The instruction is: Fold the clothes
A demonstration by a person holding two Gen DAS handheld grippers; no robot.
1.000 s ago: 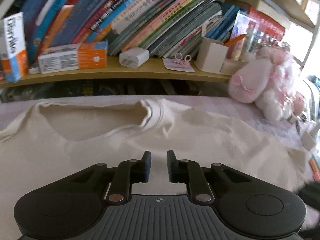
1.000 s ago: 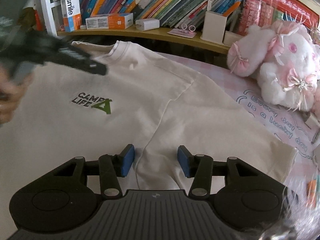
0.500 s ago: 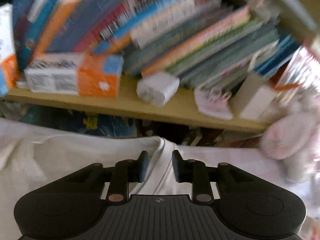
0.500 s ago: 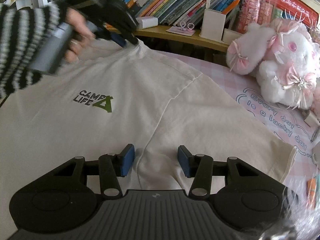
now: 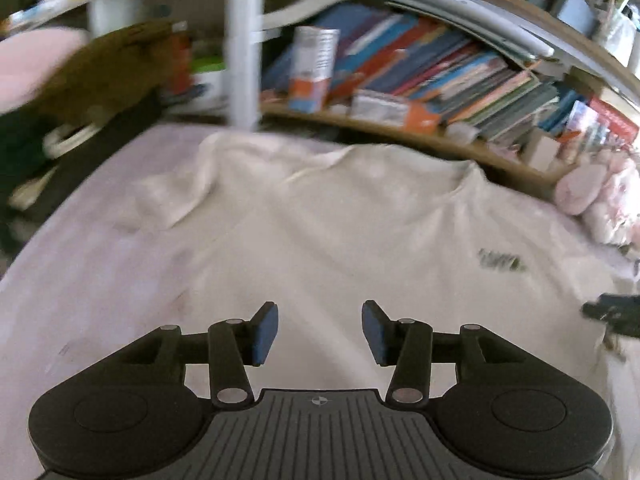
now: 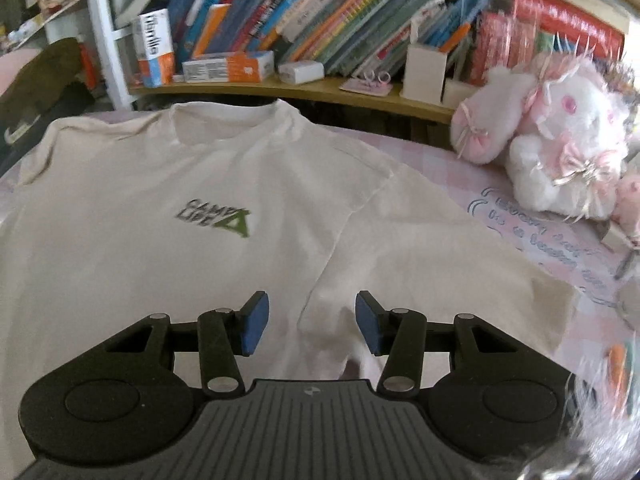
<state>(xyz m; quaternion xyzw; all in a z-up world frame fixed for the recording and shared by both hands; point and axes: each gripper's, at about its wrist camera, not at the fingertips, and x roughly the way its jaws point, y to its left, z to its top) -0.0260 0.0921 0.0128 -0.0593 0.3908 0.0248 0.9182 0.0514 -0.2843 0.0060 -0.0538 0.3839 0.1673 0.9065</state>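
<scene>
Cream T-shirt (image 6: 248, 248) lies spread flat, front up, on the pink bed (image 5: 100, 264). Left gripper (image 5: 319, 330), previously at the collar, now hangs over the shirt's body, fingers just opened, nothing between. Right gripper (image 6: 308, 322) unchanged: fingers apart above the shirt.

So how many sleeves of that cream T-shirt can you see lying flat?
1. The right sleeve lies spread flat beside the plush rabbit; the other sleeve looks bunched up on the T-shirt.

A cream T-shirt (image 6: 224, 184) lies spread flat on the bed (image 6: 532, 236) — the right tool (image 6: 308, 322) hovers over it, jaws apart, gripping nothing.
</scene>
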